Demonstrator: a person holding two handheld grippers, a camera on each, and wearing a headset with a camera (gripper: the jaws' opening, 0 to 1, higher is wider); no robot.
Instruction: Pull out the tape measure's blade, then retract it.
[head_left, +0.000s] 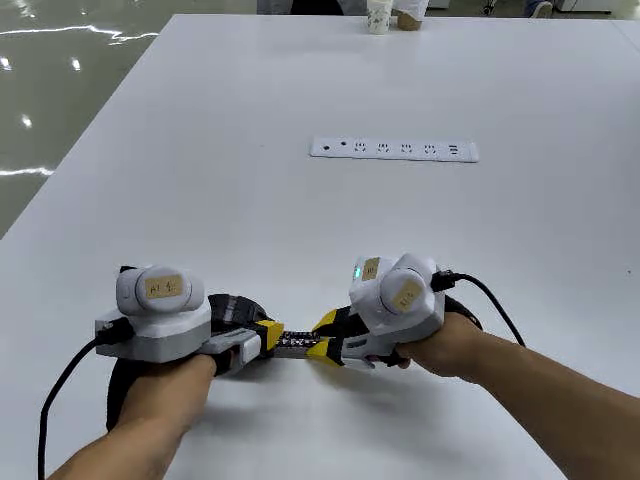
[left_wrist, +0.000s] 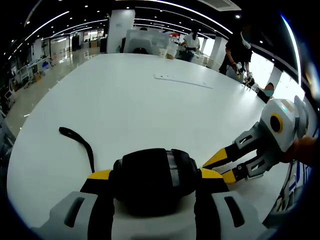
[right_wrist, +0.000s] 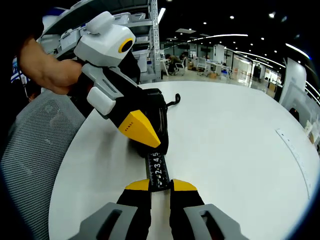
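White table (head_left: 400, 80) below: my left gripper (head_left: 250, 338) is clamping the tape measure (left_wrist: 152, 177), right gripper (right_wrist: 160, 186) pinching the blade (right_wrist: 158, 167); best pulling straight.

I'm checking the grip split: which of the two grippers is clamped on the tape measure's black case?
The left gripper: its yellow-tipped jaws clamp the black case from both sides, while the right gripper pinches only the numbered blade.

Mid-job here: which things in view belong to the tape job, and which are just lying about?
In the job: tape measure, shut in the left tool; its blade, pinched by the right tool.
Lying about: power strip; cup at the far end.
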